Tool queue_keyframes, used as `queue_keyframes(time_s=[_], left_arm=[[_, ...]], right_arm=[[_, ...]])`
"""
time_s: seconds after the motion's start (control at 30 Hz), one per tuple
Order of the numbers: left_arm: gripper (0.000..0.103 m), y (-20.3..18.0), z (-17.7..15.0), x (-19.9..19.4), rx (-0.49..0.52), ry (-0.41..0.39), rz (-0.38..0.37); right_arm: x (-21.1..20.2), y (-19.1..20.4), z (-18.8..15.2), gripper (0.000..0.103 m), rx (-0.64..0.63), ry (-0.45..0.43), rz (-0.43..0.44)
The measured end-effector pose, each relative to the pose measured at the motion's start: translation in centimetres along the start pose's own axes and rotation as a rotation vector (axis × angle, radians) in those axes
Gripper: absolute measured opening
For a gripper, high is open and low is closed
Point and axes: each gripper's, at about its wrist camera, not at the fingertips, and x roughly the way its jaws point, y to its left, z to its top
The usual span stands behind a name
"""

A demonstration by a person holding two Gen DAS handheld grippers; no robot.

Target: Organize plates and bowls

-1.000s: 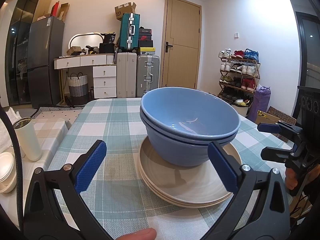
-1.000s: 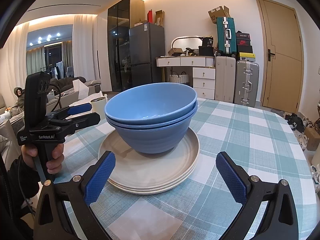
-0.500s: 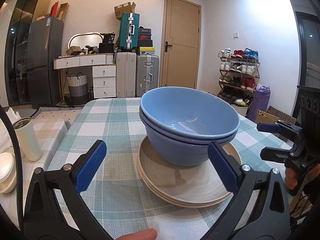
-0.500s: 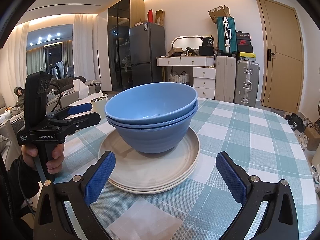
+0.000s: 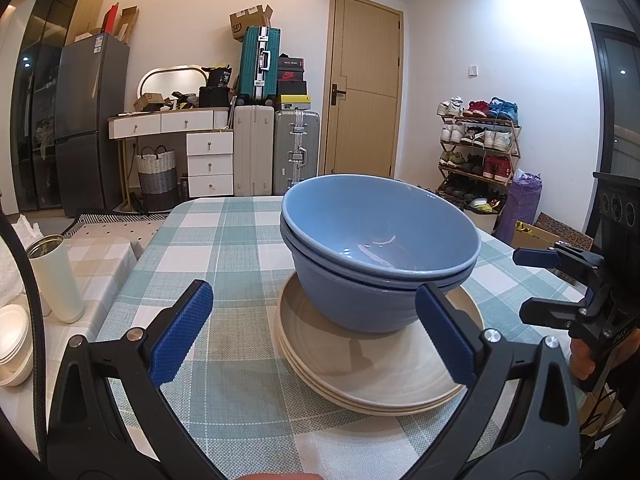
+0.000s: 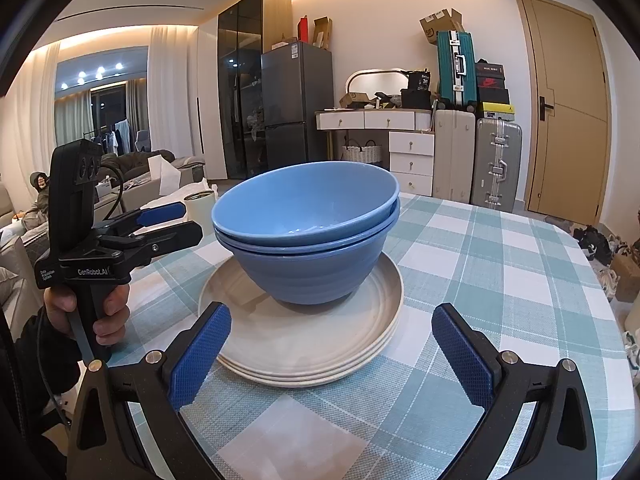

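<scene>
Bowls (image 5: 380, 240) and plates (image 5: 376, 372) make a single pile at the centre of both views: two blue bowls nested one inside the other, resting on a stack of cream plates that lies flat on the checked cloth of the bench (image 5: 224, 248).

In the left wrist view the left tool (image 5: 314, 330) fills the lower part of the frame, its two blue-padded fingers (image 5: 180, 338) spread wide and gripping nothing; the right-hand finger overlaps the near edge of the pile in the picture (whether it touches I cannot tell). At the right edge of that frame the right tool (image 5: 560, 284) shows side-on, held by a hand, its two arms parted and clear of the dishes.

In the right wrist view the right tool (image 6: 332, 354) sits low in the frame, released and wide, with the plate stack's near rim between its pads. At the left of the frame a hand (image 6: 86, 310) grips the handle of the left tool (image 6: 176, 222), which is parted too, just beside the bowls' rim.

Further left on the bench stands a white cup (image 5: 56, 278), and farther back against the wall are a fridge (image 6: 296, 108), white drawers (image 6: 410, 156), suitcases (image 6: 476, 160) and a door (image 6: 568, 112).
</scene>
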Motion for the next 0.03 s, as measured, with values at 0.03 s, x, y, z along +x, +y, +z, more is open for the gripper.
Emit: queue_keyframes(time_s=[0.03], left_arm=[[0.101,0.07,0.03,0.07,-0.002,0.000,0.000]], right_arm=[[0.00,0.00,0.00,0.102,-0.001,-0.001,0.000]])
